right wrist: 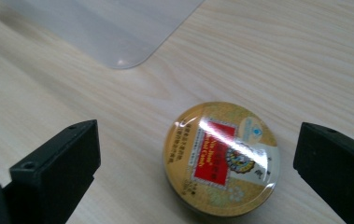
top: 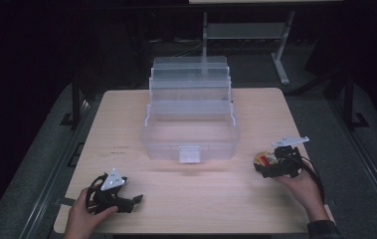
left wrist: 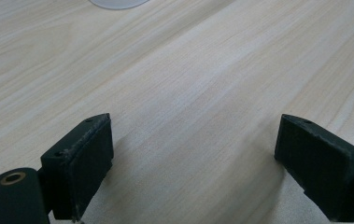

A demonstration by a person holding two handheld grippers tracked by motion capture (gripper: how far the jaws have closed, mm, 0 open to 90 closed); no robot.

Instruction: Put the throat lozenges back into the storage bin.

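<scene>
Clear box [top: 190,130] sits mid-bench [top: 186,199]. Right tongs [right wrist: 198,158] spread wide around a round gold tin [right wrist: 221,158] front-right of the box; label print unreadable. Left tongs [left wrist: 193,163] spread, empty, front-left.

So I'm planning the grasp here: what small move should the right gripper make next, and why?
Probably lower the right gripper and close it on the round gold tin with the red label. Its jaws stand open either side of the tin, which lies flat on the pale wooden table, not yet gripped.

one clear plastic box [top: 191,134], one round tin [right wrist: 221,158], two tongs on one table [top: 201,199].
</scene>
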